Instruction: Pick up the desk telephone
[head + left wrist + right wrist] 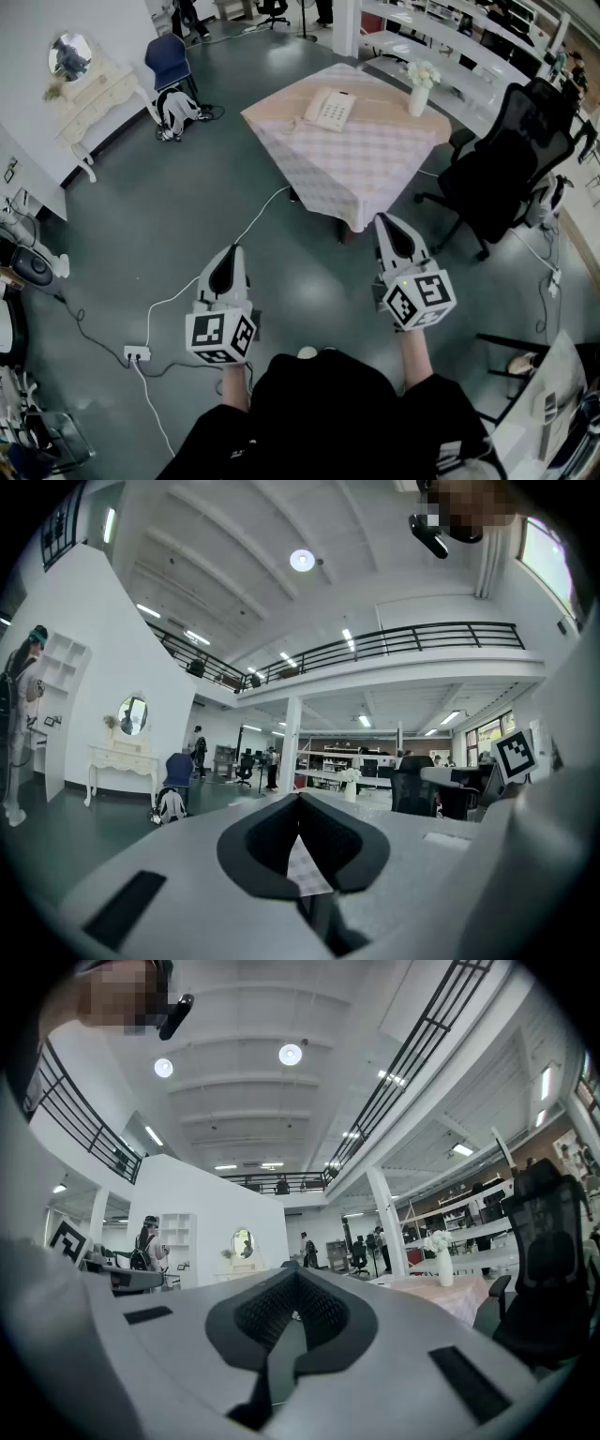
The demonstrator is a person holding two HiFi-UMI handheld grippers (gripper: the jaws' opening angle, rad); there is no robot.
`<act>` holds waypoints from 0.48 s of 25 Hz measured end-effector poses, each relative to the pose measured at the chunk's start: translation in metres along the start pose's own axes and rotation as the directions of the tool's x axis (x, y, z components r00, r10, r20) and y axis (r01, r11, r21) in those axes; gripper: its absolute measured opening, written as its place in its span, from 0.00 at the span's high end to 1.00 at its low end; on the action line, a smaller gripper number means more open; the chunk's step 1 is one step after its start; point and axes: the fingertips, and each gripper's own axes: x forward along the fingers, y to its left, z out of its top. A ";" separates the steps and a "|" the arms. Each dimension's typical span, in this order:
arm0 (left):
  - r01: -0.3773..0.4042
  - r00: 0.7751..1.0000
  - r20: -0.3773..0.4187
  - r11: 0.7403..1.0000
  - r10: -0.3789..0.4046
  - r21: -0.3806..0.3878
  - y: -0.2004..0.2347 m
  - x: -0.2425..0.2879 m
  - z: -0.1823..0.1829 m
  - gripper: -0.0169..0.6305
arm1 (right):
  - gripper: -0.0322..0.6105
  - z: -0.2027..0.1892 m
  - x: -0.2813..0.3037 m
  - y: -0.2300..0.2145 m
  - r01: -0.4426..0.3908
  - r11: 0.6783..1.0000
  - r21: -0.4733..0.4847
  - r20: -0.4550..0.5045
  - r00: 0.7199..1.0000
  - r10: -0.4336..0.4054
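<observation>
Desk telephone (329,109) | lies well ahead on table (375,164) | sits nearer right gripper (389,230) than left gripper (230,258) | both pressed together, gripping nothing

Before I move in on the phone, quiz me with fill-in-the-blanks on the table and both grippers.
The desk telephone rests on a table covered with a checked ____. The white vase on that table holds ____. The left gripper and right gripper both have jaws ____, holding nothing. In the head view, the black office chair stands at the table's ____ side.
Missing words: cloth; flowers; shut; right.
</observation>
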 end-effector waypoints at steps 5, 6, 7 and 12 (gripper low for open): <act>0.003 1.000 -0.005 1.000 -0.003 0.003 -0.009 0.006 -0.001 0.98 | 0.96 0.001 0.000 -0.007 -0.004 1.000 0.002 -0.005 1.000 0.004; 0.004 1.000 -0.006 1.000 -0.004 0.005 -0.012 0.008 -0.002 0.98 | 0.96 0.000 -0.001 -0.009 -0.005 1.000 0.004 -0.007 1.000 0.005; 0.006 1.000 -0.007 1.000 -0.006 0.006 -0.015 0.010 -0.002 0.98 | 0.96 -0.001 -0.001 -0.012 -0.006 1.000 0.005 -0.009 1.000 0.006; 0.011 1.000 -0.016 1.000 -0.010 0.010 -0.026 0.016 -0.004 0.98 | 0.96 0.000 -0.003 -0.019 -0.014 1.000 0.006 -0.010 1.000 0.014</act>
